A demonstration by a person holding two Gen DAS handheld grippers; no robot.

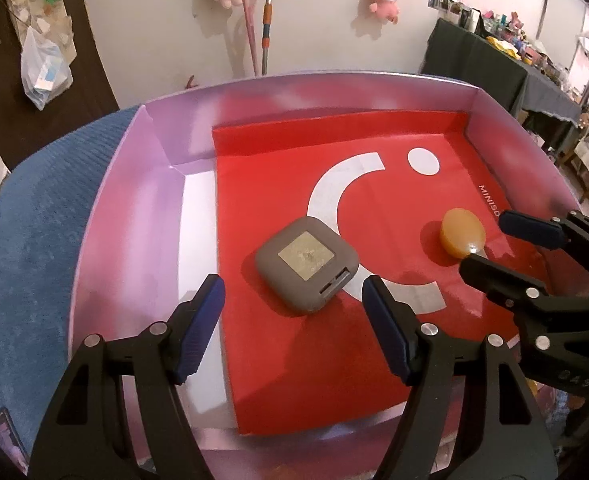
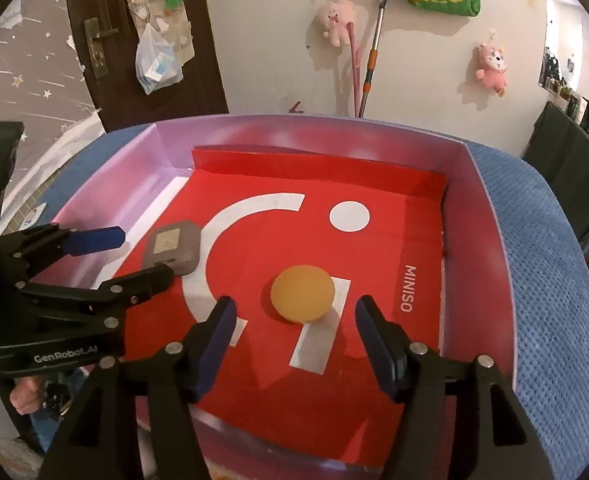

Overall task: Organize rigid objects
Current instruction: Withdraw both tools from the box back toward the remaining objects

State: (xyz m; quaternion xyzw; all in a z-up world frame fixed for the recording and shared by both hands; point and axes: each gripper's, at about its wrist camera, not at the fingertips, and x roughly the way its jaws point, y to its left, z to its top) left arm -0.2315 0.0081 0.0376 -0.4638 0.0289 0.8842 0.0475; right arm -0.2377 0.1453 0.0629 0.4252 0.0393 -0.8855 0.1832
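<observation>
Both my grippers, left [image 1: 290, 300] & right [image 2: 292, 316], hang wide open w/ nothing held. In the pink box [image 1: 134, 208], the grey case [image 1: 306, 264] sits mid-floor, the orange disc [image 2: 302, 294] to its right. I think I'm lining up grabs; next, drop lower & squeeze.

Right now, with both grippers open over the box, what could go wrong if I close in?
The left gripper faces the grey case, which sits skewed to its fingers, so it may twist out.
The amber disc is low and smooth; the right gripper could slip over it.
The grippers are close together and might collide.
</observation>
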